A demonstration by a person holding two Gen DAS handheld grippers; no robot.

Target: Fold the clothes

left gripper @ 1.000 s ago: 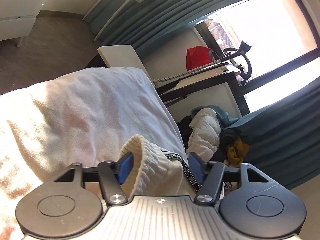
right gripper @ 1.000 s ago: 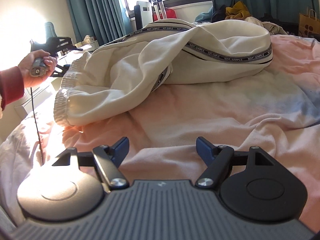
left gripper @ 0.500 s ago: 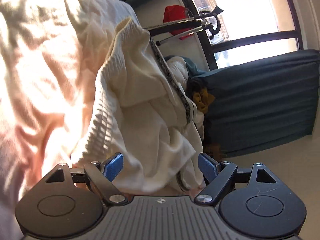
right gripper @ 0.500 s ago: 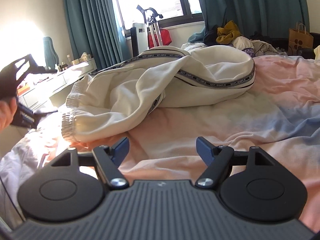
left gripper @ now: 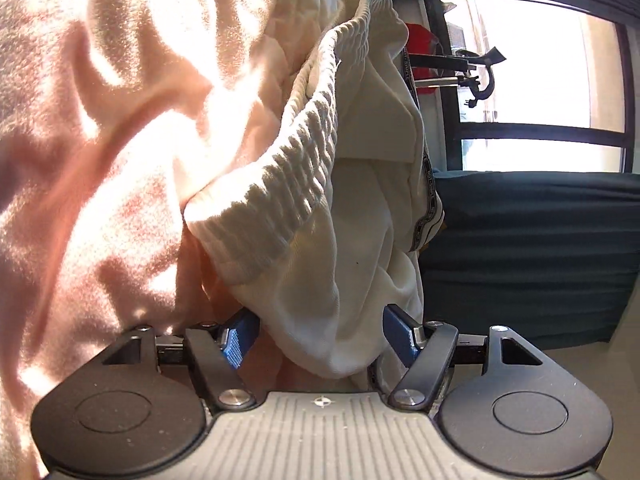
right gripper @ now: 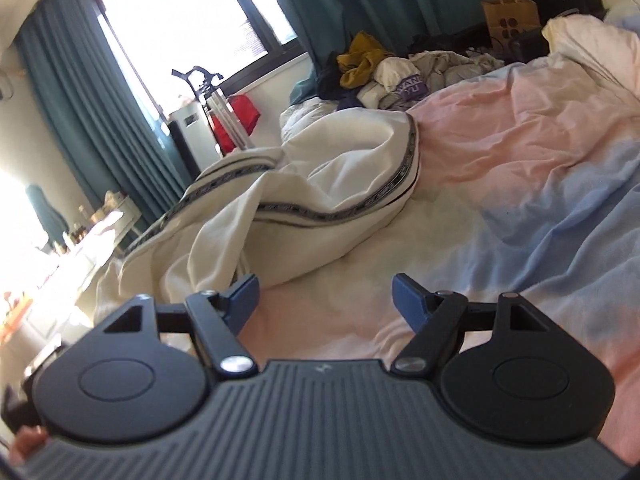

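The cream trousers (right gripper: 304,200) lie crumpled on the bed (right gripper: 520,152). In the left wrist view a fold of them near the ribbed waistband (left gripper: 280,184) hangs between the left gripper (left gripper: 320,336) jaws, which are closing; the pads do not yet press it. The right gripper (right gripper: 324,300) has its jaws wide apart over bare bedding, the trousers just beyond its left pad.
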